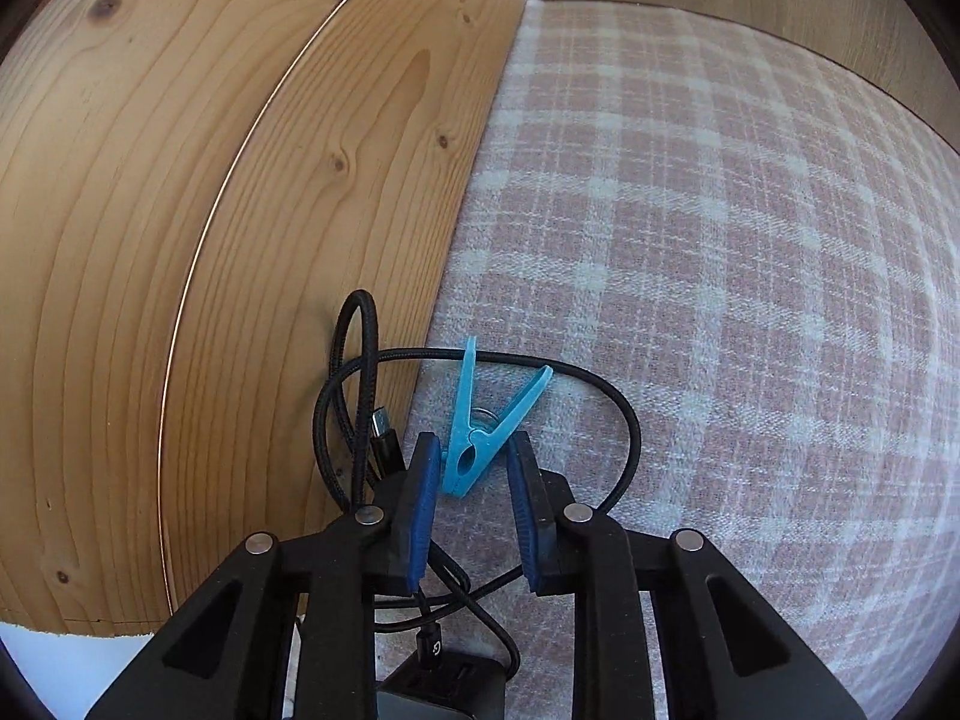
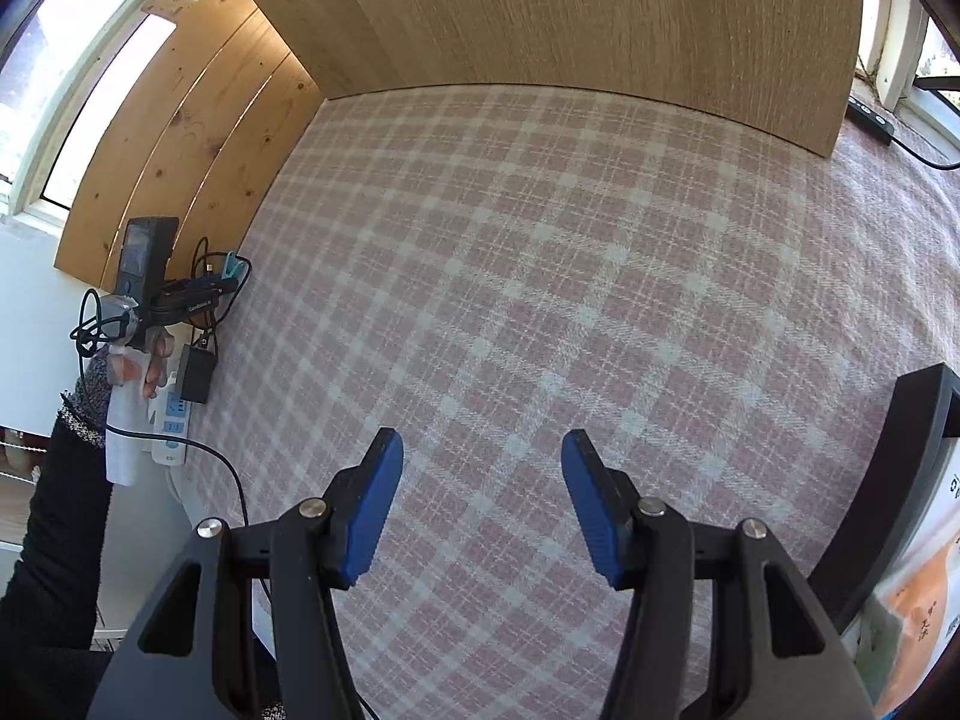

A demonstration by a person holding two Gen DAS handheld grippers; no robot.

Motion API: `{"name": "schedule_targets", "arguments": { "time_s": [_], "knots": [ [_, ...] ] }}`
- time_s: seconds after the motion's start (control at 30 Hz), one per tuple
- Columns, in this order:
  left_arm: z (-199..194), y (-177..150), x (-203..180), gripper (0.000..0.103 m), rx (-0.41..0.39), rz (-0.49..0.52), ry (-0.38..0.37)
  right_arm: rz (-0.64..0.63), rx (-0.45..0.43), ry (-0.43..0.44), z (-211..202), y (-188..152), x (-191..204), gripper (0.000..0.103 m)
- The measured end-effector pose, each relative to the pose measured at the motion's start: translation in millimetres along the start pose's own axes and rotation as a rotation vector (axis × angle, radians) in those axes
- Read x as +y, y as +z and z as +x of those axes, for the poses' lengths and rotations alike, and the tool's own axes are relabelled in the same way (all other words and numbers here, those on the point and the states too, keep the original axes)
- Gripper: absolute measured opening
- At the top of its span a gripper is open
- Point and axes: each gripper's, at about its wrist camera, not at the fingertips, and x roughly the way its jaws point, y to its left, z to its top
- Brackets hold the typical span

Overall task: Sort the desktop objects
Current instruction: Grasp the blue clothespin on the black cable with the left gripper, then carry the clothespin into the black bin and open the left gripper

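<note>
1. Clothespin (image 1: 477, 429), light blue plastic, lying on the checked tablecloth (image 1: 720, 300) at the 6 o'clock part of the left wrist view; handles splayed toward 12 and 1 o'clock, nose toward 6 o'clock, between the two blue pads.
2. Left gripper (image 1: 471, 450) parted around the clothespin; left pad (image 1: 420, 516) touching or just beside the nose, right pad apart from it. Not yet clamped.
3. Black cable (image 1: 360, 396) looped around and under the clothespin, one plug end upright at 9 o'clock of the peg, against the pine panel (image 1: 210, 210). Black charger block (image 1: 444, 690) just visible at 6 o'clock, below the jaws.
4. Progress, as a judgement: early stage. Peg, cable and charger heaped together at the cloth's edge, nothing visibly sorted; no receiving bin or tray identifiable in either view.
5. Remaining, as a judgement: closing on the peg, lifting it free of the cable loop, then dealing with cable and charger.
6. Left gripper pose: low, pitched toward the cloth, close to the wooden panel; seen in the right wrist view at 9 o'clock, held in a hand (image 2: 150, 360) with a dark sleeve.
7. Right gripper (image 2: 482, 501) wide apart and empty, hovering over bare cloth, well apart from the clutter; white power strip (image 2: 171, 420) at 9 o'clock, off the cloth's edge.
</note>
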Motion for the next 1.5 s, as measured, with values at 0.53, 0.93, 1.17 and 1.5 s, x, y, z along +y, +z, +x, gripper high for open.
{"name": "schedule_targets", "arguments": {
  "time_s": [0.53, 0.93, 1.17, 1.5],
  "knots": [
    [-63, -38, -16, 0.016, -0.092, -0.022, -0.115, 0.022, -0.090, -0.036, -53, -23, -8, 0.054],
    [-170, -63, -166, 0.016, -0.213, 0.264, -0.259, 0.114, -0.228, -0.157, -125, -121, -32, 0.054],
    [-247, -104, -287, 0.016, -0.269, 0.495, -0.379, 0.270, -0.281, -0.265, -175, -205, -79, 0.054],
    [-316, -193, -468, 0.016, -0.278, 0.825, -0.538, 0.508, -0.340, -0.384, -239, -329, -152, 0.054]
  ]
}}
